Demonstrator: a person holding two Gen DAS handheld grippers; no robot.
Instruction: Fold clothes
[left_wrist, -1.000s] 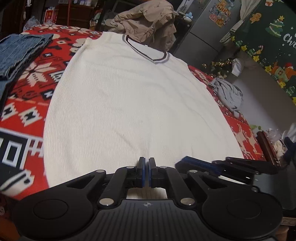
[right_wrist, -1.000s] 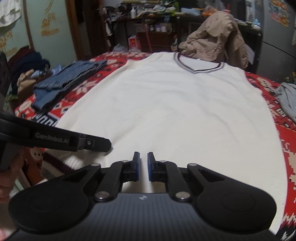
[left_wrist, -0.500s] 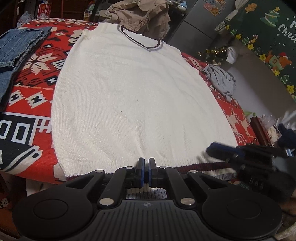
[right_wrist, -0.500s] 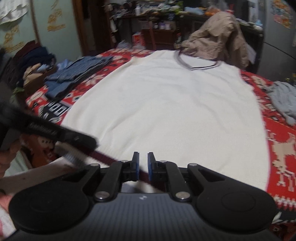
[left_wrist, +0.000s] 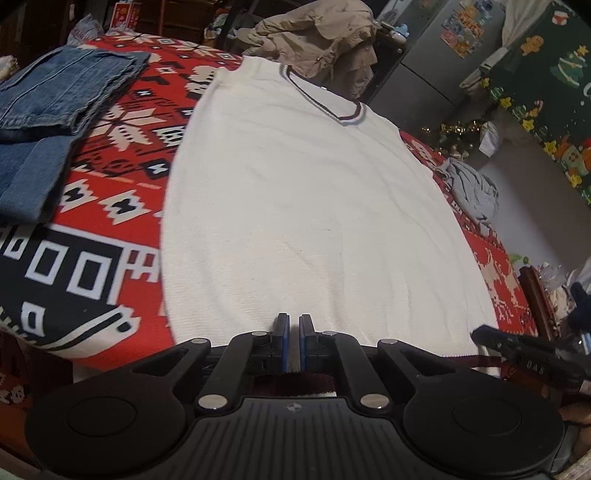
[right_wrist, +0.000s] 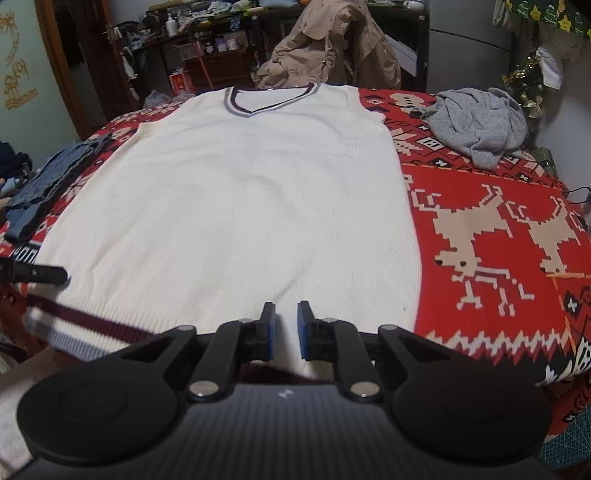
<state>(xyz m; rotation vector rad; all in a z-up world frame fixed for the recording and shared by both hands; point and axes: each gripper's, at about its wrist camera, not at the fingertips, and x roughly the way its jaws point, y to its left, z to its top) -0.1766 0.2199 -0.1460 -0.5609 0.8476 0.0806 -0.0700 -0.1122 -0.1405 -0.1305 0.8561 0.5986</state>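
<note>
vest (left_wrist: 303, 206), cream knit, sleeveless, lies flat and face up on the red patterned blanket (right_wrist: 491, 236) over the bed. we note its long axis runs straight away from both cameras: v-neck collar (right_wrist: 271, 101) with dark and grey trim at the far end, ribbed hem with a maroon stripe (right_wrist: 92, 317) at the near edge, hanging slightly over the blanket's front

left gripper (left_wrist: 293, 341): we read the blue pads as nearly together, a thin slit between them with hem fabric seen through it; whether the pads pinch the knit we cannot tell. it sits at the near hem, left of centre

right gripper (right_wrist: 286, 330): jaws opening, a clear gap between the pads, white hem below the gap, pads not pressing on it. it stands over the hem towards the vest's right side

folded jeans (left_wrist: 55, 110) lie on the blanket left of the vest, apart from it. grey garment (right_wrist: 480, 122), crumpled, lies right of the collar end. tan jacket (right_wrist: 332, 48) is draped beyond the collar
</note>
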